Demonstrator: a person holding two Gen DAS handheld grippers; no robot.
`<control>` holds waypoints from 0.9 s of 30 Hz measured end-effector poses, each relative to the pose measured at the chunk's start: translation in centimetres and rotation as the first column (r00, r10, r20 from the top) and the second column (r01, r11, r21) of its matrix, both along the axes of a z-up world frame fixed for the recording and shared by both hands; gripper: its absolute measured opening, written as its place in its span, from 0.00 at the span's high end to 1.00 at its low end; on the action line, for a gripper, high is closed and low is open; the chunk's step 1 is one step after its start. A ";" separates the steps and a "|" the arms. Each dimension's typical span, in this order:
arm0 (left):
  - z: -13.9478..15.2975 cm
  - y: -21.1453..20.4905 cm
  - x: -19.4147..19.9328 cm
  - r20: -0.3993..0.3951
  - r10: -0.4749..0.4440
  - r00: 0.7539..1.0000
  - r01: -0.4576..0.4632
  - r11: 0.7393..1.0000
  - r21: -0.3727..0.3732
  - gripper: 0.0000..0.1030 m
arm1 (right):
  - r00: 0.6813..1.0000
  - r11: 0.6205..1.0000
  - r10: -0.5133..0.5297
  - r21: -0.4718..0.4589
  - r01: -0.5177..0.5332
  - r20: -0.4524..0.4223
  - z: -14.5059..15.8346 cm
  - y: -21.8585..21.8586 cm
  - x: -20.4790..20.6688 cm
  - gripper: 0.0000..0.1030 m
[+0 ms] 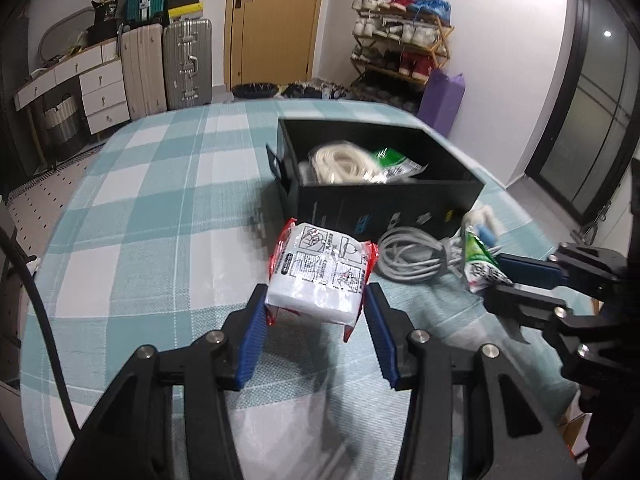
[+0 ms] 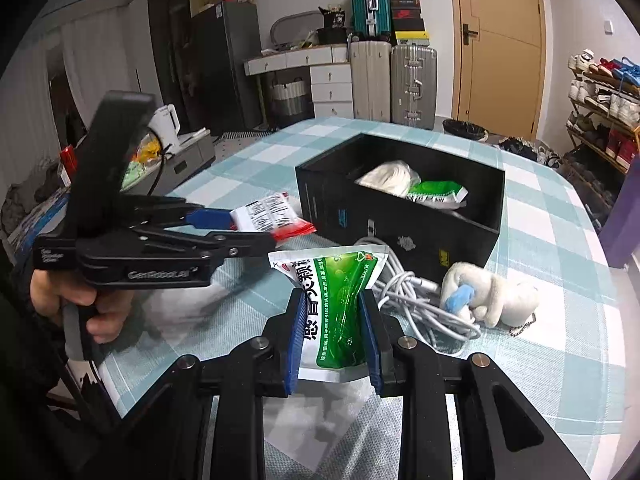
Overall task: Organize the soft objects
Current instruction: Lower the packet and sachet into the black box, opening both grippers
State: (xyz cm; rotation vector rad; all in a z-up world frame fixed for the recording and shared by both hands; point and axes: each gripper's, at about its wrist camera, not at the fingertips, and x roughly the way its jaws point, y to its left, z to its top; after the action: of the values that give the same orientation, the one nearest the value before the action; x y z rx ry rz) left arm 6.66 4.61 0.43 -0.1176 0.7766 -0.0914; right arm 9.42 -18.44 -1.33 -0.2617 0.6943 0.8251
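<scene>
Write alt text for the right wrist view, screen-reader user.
The right gripper is shut on a green and white sachet above a checked tablecloth. Ahead sits an open black box holding a white bundle and another green sachet, with a grey cable and plush toy before it. The left gripper holds a red and white pack.

I'm looking into a lived-in home bedroom. Upright hard-shell suitcases (image 1: 166,66) are standing beside a tan wooden door (image 1: 274,24), a wooden rack crowded with shoes (image 1: 400,42) is leaning on the wall, and a teal-and-white checked bedspread (image 1: 152,184) is filling my foreground.
</scene>
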 end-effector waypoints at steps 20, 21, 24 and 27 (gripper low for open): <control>6.2 -0.4 1.0 0.139 0.017 0.990 -0.015 1.000 -0.013 0.54 | 0.983 0.982 -0.144 0.139 0.127 0.114 7.8 -2.2 1.5 0.75; 6.5 -0.4 1.3 0.144 0.018 0.989 -0.017 1.000 -0.008 0.54 | 0.982 0.981 -0.150 0.140 0.133 0.119 8.2 -2.2 1.6 0.75; 7.0 -0.6 2.1 0.150 0.018 0.989 -0.017 1.000 -0.003 0.54 | 0.978 0.979 -0.161 0.145 0.142 0.131 9.2 -2.3 2.1 0.75; 7.3 -0.6 3.0 0.151 0.018 0.988 -0.017 1.000 -0.011 0.54 | 0.976 0.977 -0.172 0.147 0.152 0.136 9.7 -2.2 2.8 0.75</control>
State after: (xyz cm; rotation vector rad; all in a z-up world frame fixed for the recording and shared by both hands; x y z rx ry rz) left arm 9.71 3.98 7.70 -0.1253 0.6234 -0.0865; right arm 12.17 -20.66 8.41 -0.1396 0.5100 0.6856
